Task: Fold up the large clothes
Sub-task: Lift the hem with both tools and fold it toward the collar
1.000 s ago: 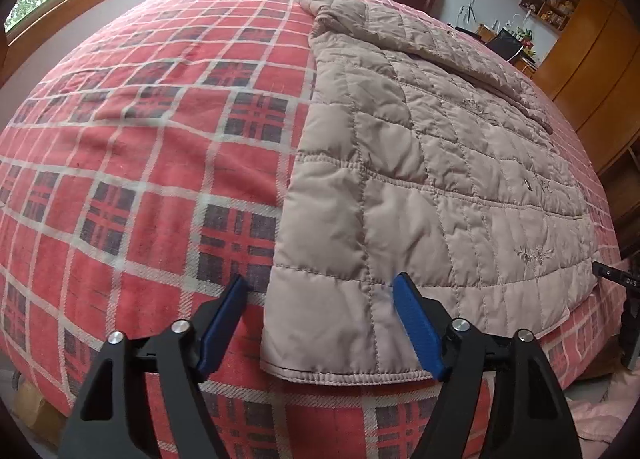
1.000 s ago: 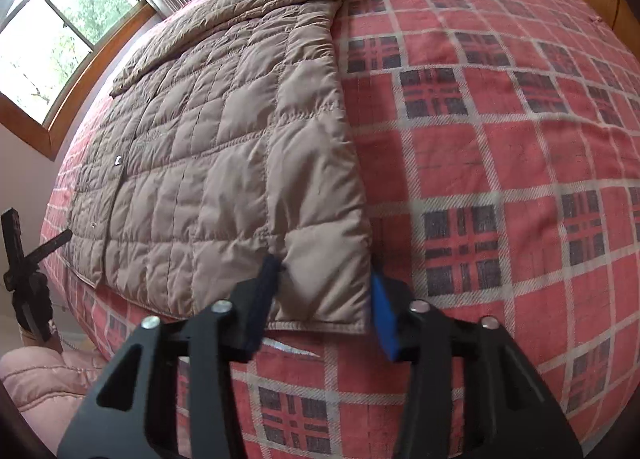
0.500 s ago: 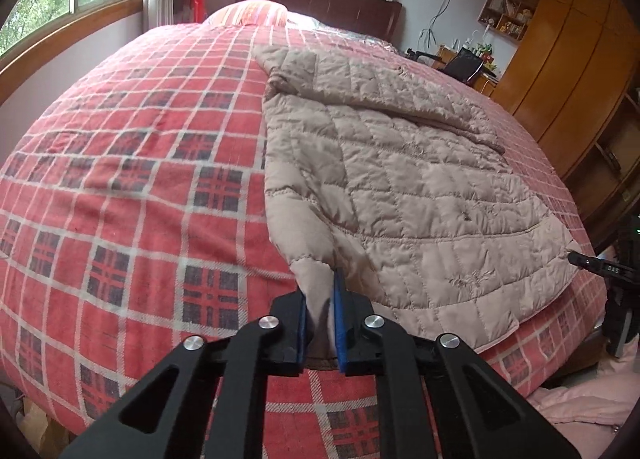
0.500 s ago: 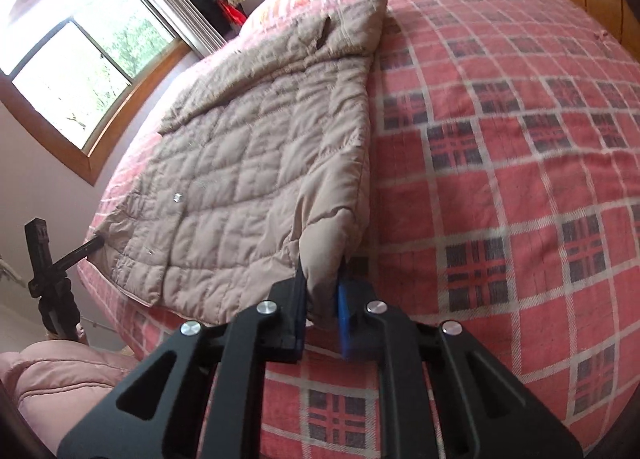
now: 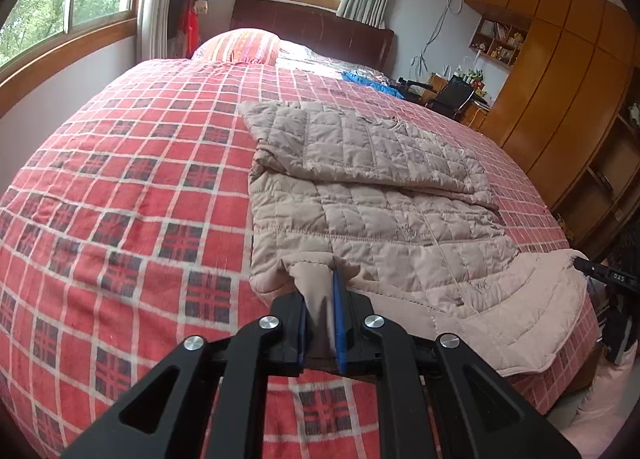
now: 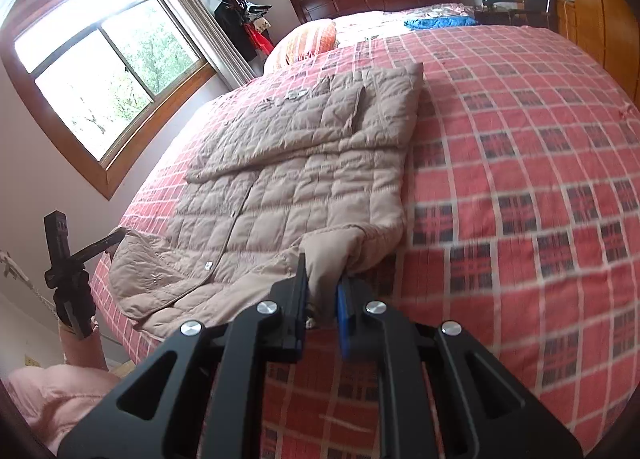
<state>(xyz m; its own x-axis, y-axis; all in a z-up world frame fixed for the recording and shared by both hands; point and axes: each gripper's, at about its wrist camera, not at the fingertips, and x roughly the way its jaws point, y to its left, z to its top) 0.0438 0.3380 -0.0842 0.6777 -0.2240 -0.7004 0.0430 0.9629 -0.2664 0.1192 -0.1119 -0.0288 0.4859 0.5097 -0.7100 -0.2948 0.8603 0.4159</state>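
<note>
- The bed (image 5: 120, 187), under a red plaid cover, carries the whole job; its headboard end is far from both cameras and its foot edge runs just below the tools.
- The quilted beige coat (image 5: 372, 195) lies spread lengthwise along the middle of the bed, with its hem at the foot edge and its top toward the headboard.
- Done so far, by the look of it: the sleeves are folded across the upper body of the coat, forming a flat band (image 6: 320, 119) toward the headboard end. The long body is not yet folded over, so I judge the task somewhat under halfway, with the hem-to-top fold left, and perhaps one more after it.
- The left tool (image 5: 320, 319) is clamped on one hem corner, the cloth pinched up between its blue pads at the foot edge of the bed.
- The right tool (image 6: 322, 299) is clamped on the opposite hem corner, likewise raised off the cover at the foot edge.
- Between the two corners the hem sags, showing the paler lining (image 5: 532, 311).
</note>
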